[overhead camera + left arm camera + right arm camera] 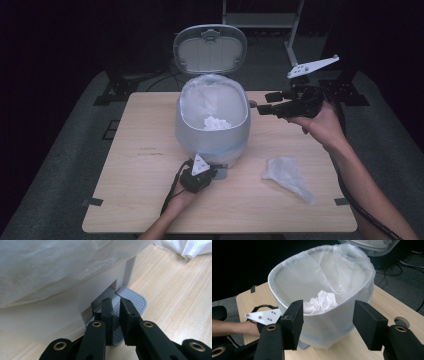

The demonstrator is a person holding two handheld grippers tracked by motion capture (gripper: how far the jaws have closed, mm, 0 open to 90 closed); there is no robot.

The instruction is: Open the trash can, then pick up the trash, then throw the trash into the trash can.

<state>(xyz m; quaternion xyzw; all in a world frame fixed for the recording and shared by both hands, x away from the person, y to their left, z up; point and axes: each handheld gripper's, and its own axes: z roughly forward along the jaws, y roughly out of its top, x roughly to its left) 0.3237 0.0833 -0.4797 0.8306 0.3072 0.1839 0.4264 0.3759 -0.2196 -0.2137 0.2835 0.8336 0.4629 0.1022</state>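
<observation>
Bin [212, 127] stands at the middle of the bench [140, 200], lid [210, 49] raised upright behind it, thin plastic liner [329, 270] draped over the rim. Crumpled tissue [320, 302] lies inside the bin on the liner. Grey ribbed pedal [132, 300] juts out at the bin's foot on the near side. Left tool [116, 312] is down on that pedal, jaws closed with a narrow slit between them; tips appear to rest on the pedal's ribbed face, though contact is partly hidden. Right tool [328, 322] is held in the air beside the bin's right rim, jaws spread wide with nothing between them, pointed toward the bin. Second tissue [290, 176] lies flat on the bench, right of the bin and well apart from it.
</observation>
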